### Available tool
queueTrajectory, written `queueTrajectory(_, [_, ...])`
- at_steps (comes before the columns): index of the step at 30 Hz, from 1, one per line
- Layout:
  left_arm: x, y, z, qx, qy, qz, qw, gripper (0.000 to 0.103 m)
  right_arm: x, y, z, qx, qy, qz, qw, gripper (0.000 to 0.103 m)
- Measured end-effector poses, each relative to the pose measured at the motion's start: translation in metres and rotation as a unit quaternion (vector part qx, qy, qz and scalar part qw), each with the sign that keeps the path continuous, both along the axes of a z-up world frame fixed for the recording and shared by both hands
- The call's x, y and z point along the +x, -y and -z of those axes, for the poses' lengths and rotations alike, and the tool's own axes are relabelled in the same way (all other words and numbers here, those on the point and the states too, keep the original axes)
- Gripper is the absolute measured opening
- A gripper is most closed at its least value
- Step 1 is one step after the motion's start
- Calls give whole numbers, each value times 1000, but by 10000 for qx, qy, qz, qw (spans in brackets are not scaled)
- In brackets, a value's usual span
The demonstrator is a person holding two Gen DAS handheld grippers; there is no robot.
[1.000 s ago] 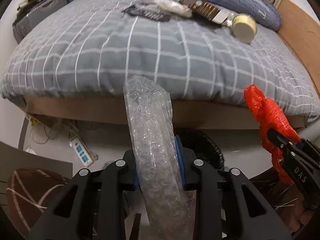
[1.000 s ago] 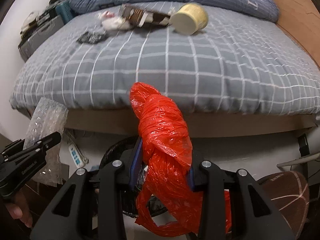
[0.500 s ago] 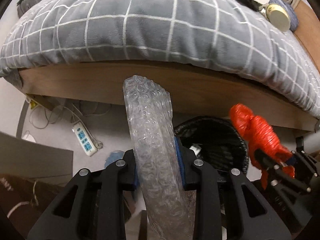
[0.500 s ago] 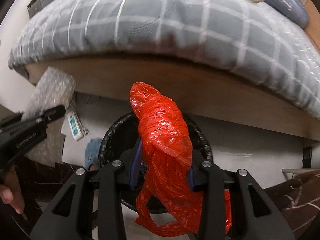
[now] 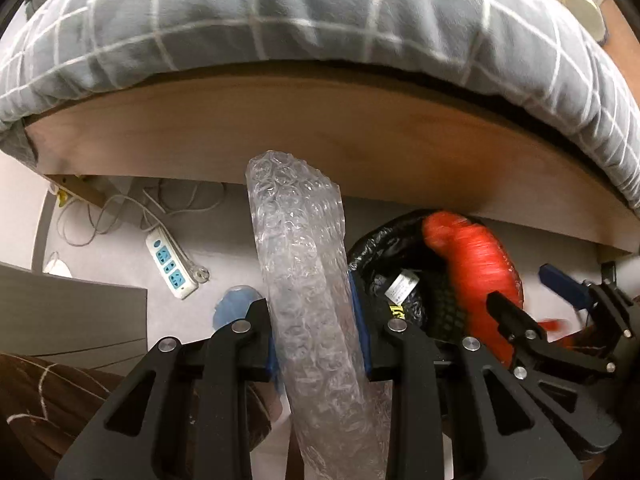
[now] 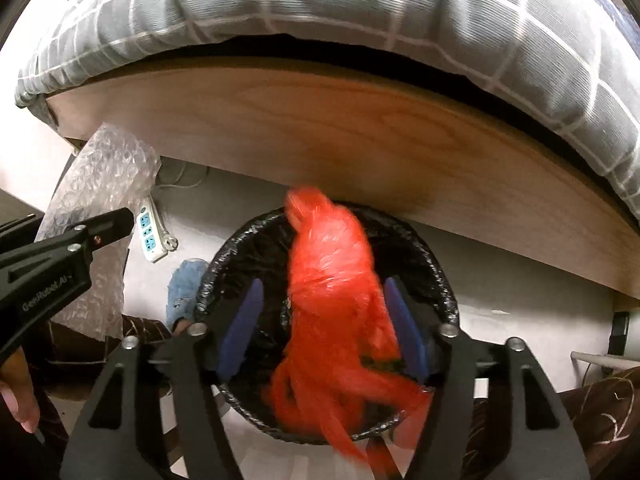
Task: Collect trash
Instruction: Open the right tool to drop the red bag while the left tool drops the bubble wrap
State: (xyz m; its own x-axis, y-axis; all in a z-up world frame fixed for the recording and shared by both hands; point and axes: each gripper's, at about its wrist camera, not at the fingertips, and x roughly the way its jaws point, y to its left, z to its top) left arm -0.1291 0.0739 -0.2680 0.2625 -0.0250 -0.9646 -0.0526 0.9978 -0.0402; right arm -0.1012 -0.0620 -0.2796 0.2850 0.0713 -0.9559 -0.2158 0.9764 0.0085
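**Desk:** Bedroom floor under the bed (image 6: 360, 128) edge, what's in play?

**Photographer:** Right gripper (image 6: 320, 320), jaws just opened, red bag (image 6: 332, 280) loose between the pads over the lined bin (image 6: 444, 280). Left gripper (image 5: 312, 320) is clamped on the bubble wrap (image 5: 296, 232) beside the bin's rim.

**Desk:** Handling?

**Photographer:** Both look light, soft, crushable; I'd pinch mid-length. The bag is blurred and the bin's depth is hidden.
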Motion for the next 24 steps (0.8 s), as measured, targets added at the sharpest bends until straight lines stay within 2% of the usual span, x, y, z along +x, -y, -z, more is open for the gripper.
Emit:
queueTrajectory(3, [0, 14, 7, -86, -90, 91, 9999, 28, 1, 14, 0, -60, 73, 74, 9999, 78])
queueTrajectory(7, [3, 37, 15, -172, -189, 248, 9994, 28, 1, 48, -5, -133, 201, 347, 9991, 87])
queueTrajectory(14, [9, 79, 15, -401, -267, 531, 9974, 27, -8, 100, -16, -230, 297, 838, 9958, 92])
queueTrajectory(24, [6, 124, 15, -495, -231, 914, 9943, 30, -16, 134, -24, -301, 355, 1246, 9911, 92])
